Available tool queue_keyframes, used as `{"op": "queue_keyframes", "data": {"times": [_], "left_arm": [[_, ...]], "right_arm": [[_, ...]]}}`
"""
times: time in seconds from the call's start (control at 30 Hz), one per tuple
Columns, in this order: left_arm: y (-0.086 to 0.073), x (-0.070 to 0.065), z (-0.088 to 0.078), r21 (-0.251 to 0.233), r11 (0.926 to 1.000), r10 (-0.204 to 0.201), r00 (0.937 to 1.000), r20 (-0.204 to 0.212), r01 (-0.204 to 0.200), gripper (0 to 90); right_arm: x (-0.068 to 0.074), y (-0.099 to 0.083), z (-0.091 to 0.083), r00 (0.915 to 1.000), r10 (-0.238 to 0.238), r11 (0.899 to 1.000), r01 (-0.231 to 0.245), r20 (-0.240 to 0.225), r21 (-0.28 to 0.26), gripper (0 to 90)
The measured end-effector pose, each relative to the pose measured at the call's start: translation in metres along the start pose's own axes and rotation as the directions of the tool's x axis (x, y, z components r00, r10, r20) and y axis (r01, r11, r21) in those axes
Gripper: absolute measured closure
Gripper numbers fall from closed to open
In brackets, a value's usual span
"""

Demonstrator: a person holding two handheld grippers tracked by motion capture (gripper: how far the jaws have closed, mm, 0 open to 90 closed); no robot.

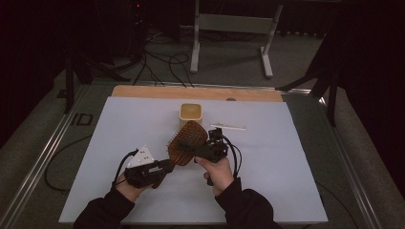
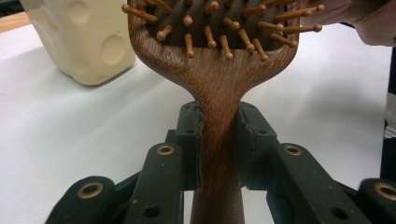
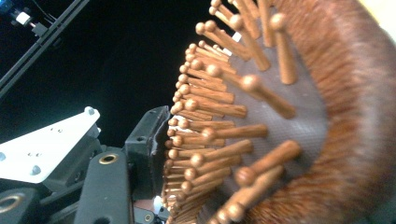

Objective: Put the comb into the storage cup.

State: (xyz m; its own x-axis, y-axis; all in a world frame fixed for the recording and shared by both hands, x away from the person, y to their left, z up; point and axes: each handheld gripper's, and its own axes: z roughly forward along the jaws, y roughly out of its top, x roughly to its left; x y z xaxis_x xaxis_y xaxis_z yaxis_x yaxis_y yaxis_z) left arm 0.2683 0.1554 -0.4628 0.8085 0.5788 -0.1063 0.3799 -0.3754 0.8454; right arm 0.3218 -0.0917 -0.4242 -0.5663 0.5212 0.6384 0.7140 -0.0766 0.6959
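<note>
Near edge, centre of the high view: left gripper [image 1: 157, 171] has its jaws clamped on the handle of the wooden hairbrush [image 1: 187, 142], held above the table [image 1: 286, 191]. Right gripper [image 1: 210, 148] sits against the brush head; jaw state cannot be told. Risk: the narrow handle could twist in the clamp if pushed sideways. Beyond, cream container [image 1: 191, 114]. No legible writing.
</note>
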Motion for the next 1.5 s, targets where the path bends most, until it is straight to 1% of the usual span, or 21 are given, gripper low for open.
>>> {"op": "queue_keyframes", "data": {"times": [0.27,0.3,0.4,0.43,0.47,0.5,0.53,0.63,0.67,0.7,0.73,0.77,0.83,0.97,1.0,1.03,1.1,1.17,1.4,1.43,1.5], "left_arm": [[0.0,-0.002,0.002,0.006,1.0,0.007,1.0,-0.001,-0.007,73.8],[-0.001,-0.003,0.004,0.002,1.0,0.008,0.9999,-0.01,-0.008,73.7],[0.0,-0.004,0.006,0.01,0.9999,0.003,0.9999,-0.011,-0.003,73.1],[0.001,-0.003,0.006,0.015,0.9999,-0.002,1.0,0.003,0.002,72.1],[0.001,-0.003,0.006,0.015,0.9999,-0.002,1.0,0.003,0.002,67.8],[0.002,-0.004,0.006,0.019,0.9998,-0.004,1.0,0.005,0.004,62.6],[0.002,-0.004,0.006,0.019,0.9998,-0.004,1.0,0.005,0.004,56.3],[0.002,-0.004,0.007,0.04,0.999,-0.018,0.9996,0.022,0.017,43.6],[0.002,-0.004,0.007,0.04,0.999,-0.018,0.9996,0.022,0.017,41.8],[0.002,-0.005,0.007,0.044,0.999,-0.012,0.9995,0.028,0.011,39.8],[0.002,-0.005,0.007,0.044,0.999,-0.012,0.9995,0.028,0.011,39.3],[0.002,-0.005,0.007,0.045,0.9989,-0.015,0.9994,0.031,0.013,35.3],[0.002,-0.005,0.007,0.045,0.9989,-0.016,0.9995,0.027,0.014,31.4],[0.002,-0.005,0.009,0.06,0.9979,-0.026,0.9993,0.026,0.024,17.5],[0.002,-0.005,0.009,0.06,0.9979,-0.026,0.9993,0.026,0.024,17.3],[0.001,-0.003,0.009,0.064,0.9977,-0.025,0.9987,0.045,0.022,12.8],[0.001,-0.001,0.007,0.061,0.9977,-0.034,0.9967,0.074,0.03,8.6],[0.001,0.002,0.005,0.055,0.9979,-0.038,0.9951,0.091,0.033,2.8],[0.0,0.003,0.003,0.055,0.9985,0.0,0.9966,0.082,-0.005,0.1],[-0.001,0.002,0.003,0.045,0.9987,0.022,0.9982,0.056,-0.024,0.1],[-0.001,0.002,0.001,0.041,0.9989,0.02,0.9981,0.058,-0.022,0.1]], "right_arm": [[0.005,0.0,-0.002,0.9999,-0.009,1.0,0.008,-0.009,-0.013,47.5],[0.007,0.0,-0.002,0.9996,-0.027,1.0,0.026,-0.006,-0.013,48.7],[0.008,0.001,-0.003,0.9992,-0.039,0.999,0.039,0.002,-0.008,49.8],[0.009,0.001,-0.003,0.9991,-0.042,0.999,0.042,0.003,-0.01,50.1],[0.009,0.001,-0.003,0.9991,-0.042,0.999,0.042,0.003,-0.01,50.1],[0.012,0.002,-0.004,0.9975,-0.07,0.998,0.07,0.012,-0.004,50.8],[0.012,0.004,-0.005,0.9966,-0.08,0.997,0.081,0.018,-0.01,51.0],[0.015,0.009,-0.01,0.9945,-0.102,0.994,0.103,0.022,-0.025,51.1],[0.015,0.009,-0.01,0.9945,-0.102,0.994,0.103,0.022,-0.025,51.1],[0.018,0.013,-0.013,0.9915,-0.127,0.991,0.128,0.026,-0.032,51.1],[0.018,0.013,-0.013,0.9915,-0.127,0.991,0.128,0.026,-0.032,51.1],[0.021,0.017,-0.017,0.9893,-0.142,0.989,0.144,0.031,-0.038,51.1],[0.022,0.019,-0.019,0.9882,-0.15,0.987,0.151,0.031,-0.047,51.1],[0.024,0.024,-0.024,0.9867,-0.16,0.985,0.161,0.031,-0.054,51.0],[0.024,0.024,-0.024,0.9867,-0.16,0.985,0.161,0.031,-0.054,51.0],[0.024,0.027,-0.025,0.9868,-0.16,0.985,0.161,0.028,-0.056,51.0],[0.023,0.029,-0.028,0.9866,-0.161,0.985,0.162,0.029,-0.062,51.0],[0.023,0.031,-0.03,0.9857,-0.165,0.984,0.167,0.033,-0.067,51.0],[0.025,0.041,-0.038,0.9834,-0.176,0.981,0.179,0.043,-0.081,51.0],[0.026,0.043,-0.039,0.9819,-0.184,0.979,0.187,0.046,-0.084,51.0],[0.027,0.05,-0.042,0.9786,-0.198,0.975,0.203,0.056,-0.093,50.9]]}}
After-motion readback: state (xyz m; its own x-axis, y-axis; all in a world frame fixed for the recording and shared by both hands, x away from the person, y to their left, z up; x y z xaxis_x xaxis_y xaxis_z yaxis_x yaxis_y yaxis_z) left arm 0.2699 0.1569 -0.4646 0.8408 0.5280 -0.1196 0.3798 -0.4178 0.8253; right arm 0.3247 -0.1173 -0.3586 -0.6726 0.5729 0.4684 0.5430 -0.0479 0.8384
